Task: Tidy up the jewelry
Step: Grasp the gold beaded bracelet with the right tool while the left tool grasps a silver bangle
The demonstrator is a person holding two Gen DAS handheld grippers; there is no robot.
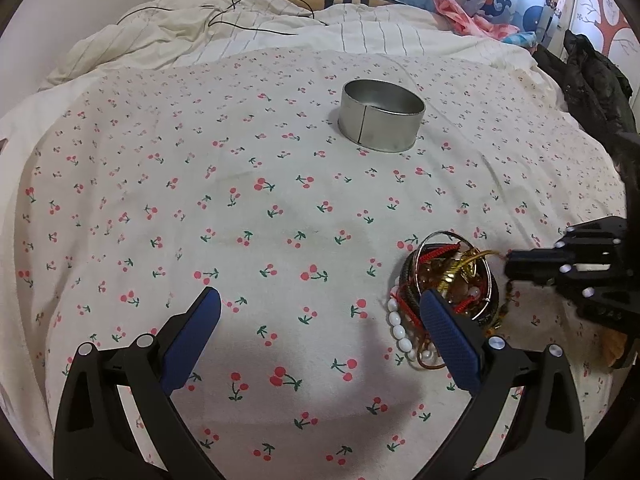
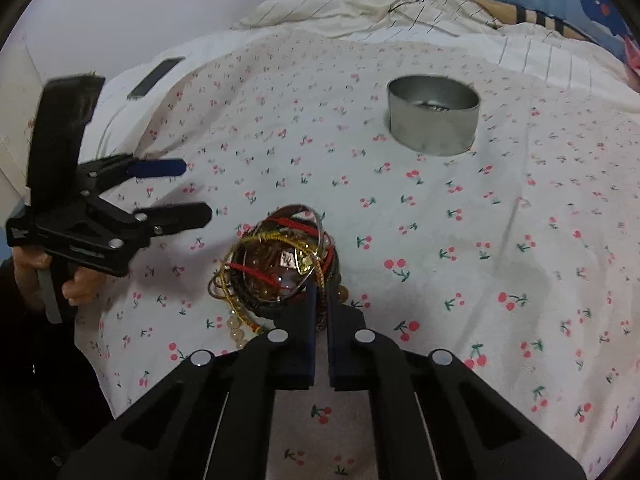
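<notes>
**On the bed: right tongs closed at the near edge of the jewelry pile, tin waiting beyond**

On the cherry-print sheet (image 2: 400, 208) that covers the bed, the scene reads from left to right in the right wrist view. At far left the left tongs (image 2: 192, 192) are held by a hand (image 2: 76, 284), jaws wide apart with nothing between them; they hover beside the pile, probably kept clear so that the other tool can work unobstructed. At centre lies the jewelry pile (image 2: 280, 264), a tangle of a thin metal bangle (image 2: 318, 220), gold chain (image 2: 256, 238), red cord (image 2: 288, 222) and pale beads (image 2: 236, 330), heaped together on the sheet. The right tongs (image 2: 319, 300) point steeply down into the near edge of this heap, jaws drawn nearly together. They appear to pinch a strand or the rim of a bangle, though exactly which piece cannot be told, since the tips are buried in the tangle. To the upper right, well apart from the pile, stands the round metal tin (image 2: 434, 120), open-topped and upright, with something small glinting on its floor; it is presumably the receptacle, placed far enough off to leave sorting room.
</notes>
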